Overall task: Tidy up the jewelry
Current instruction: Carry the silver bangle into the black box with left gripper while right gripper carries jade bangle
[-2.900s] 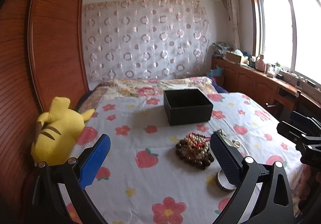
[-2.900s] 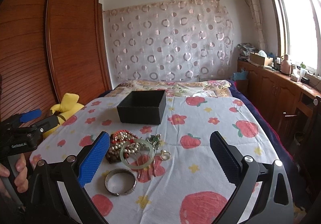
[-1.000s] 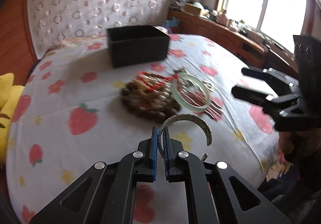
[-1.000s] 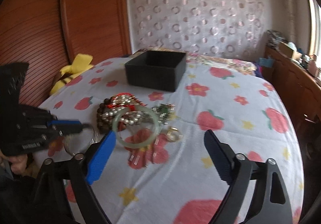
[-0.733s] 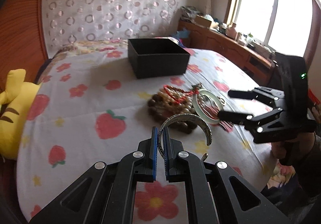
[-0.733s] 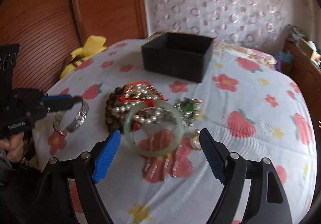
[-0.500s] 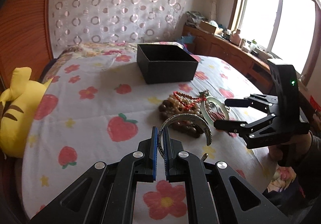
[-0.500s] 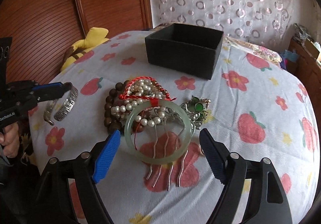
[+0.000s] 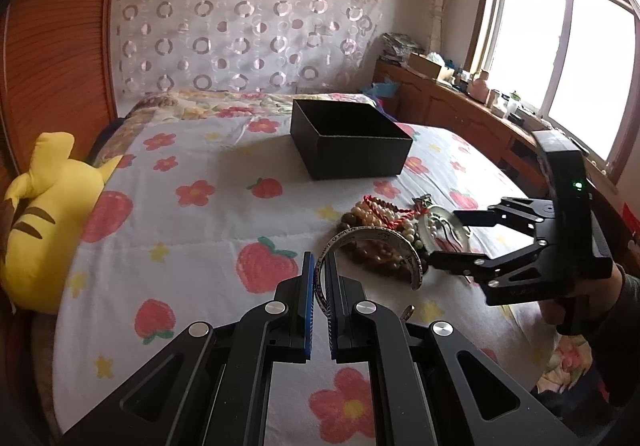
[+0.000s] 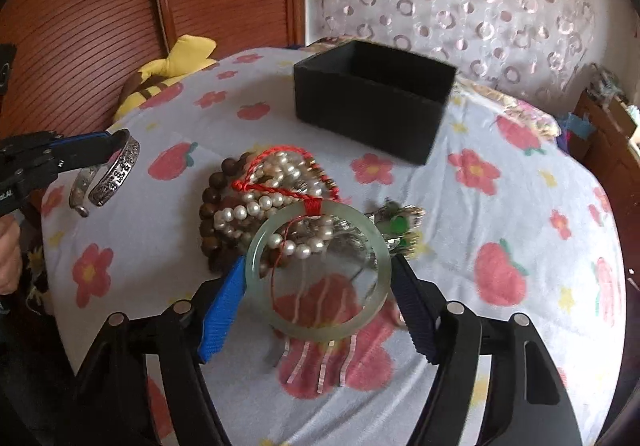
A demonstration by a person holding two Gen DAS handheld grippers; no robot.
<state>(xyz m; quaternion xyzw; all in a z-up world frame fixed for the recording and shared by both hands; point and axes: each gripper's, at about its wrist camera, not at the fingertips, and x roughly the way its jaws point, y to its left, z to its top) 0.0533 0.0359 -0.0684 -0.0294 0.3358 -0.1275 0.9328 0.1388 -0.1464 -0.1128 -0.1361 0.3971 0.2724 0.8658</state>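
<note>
The left gripper (image 9: 319, 300) is clamping the rim of a silver cuff bracelet (image 9: 374, 246) between its blue pads, its jaws nearly together; the cuff is arching forward and to the right of the fingertips, clear of the bedspread (image 9: 192, 242). In the right wrist view the same cuff (image 10: 114, 174) is hanging from that gripper at the far left.

The right gripper (image 10: 320, 298) is closing its jaws around a pale green jade bangle (image 10: 318, 272), which is lying flat on the bedspread between the two fingers; the blue left pad (image 10: 224, 310) is sitting just beside the bangle's rim, and contact cannot be told. Directly ahead of the fingertips, a heap of pearl and brown wooden bead strands (image 10: 256, 202) is overlapping the bangle's far edge. Farther ahead, well apart, an open black box (image 10: 372, 98) is standing upright.
</note>
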